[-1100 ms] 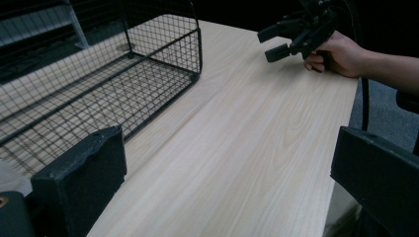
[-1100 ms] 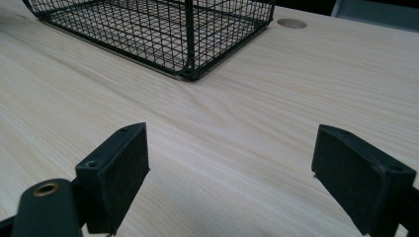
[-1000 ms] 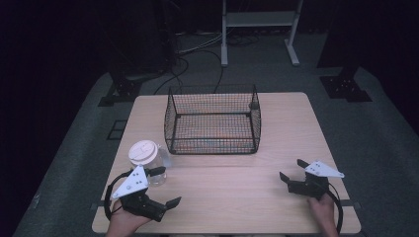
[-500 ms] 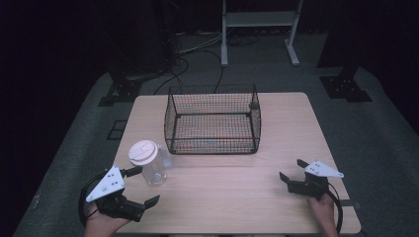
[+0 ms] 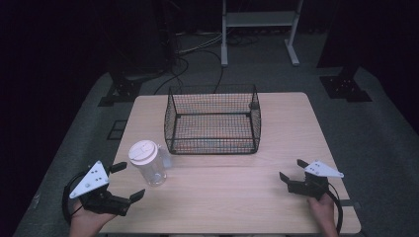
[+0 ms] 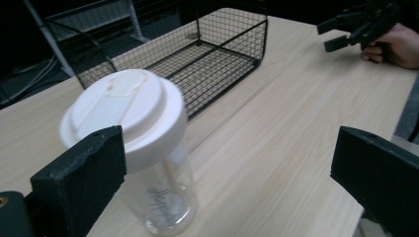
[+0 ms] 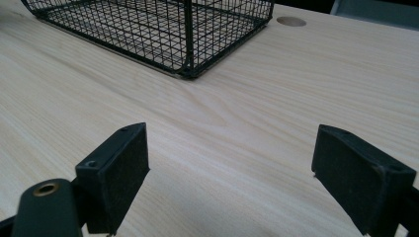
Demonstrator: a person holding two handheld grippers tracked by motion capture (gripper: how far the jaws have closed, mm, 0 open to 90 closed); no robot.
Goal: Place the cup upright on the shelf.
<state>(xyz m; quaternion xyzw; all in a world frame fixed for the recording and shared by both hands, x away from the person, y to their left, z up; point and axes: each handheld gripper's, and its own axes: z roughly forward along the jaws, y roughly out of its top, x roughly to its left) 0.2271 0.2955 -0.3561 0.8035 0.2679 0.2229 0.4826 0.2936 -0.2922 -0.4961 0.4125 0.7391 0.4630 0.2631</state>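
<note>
The upright clear bottle (image 5: 148,164) stands just ahead and right of the wide-open, empty left gripper (image 5: 122,181) near the table's (image 5: 237,197) front-left corner, far nearer than the equally open, empty right gripper (image 5: 291,172).

This looks like a lab or recording studio. A plain wooden bench (image 5: 296,128) stands on grey carpet (image 5: 380,133) amid black surroundings. Beyond the bench, far ahead of each tool, cables (image 5: 197,49) trail across the floor past a white metal stand (image 5: 259,19) and black equipment feet (image 5: 344,86).
</note>
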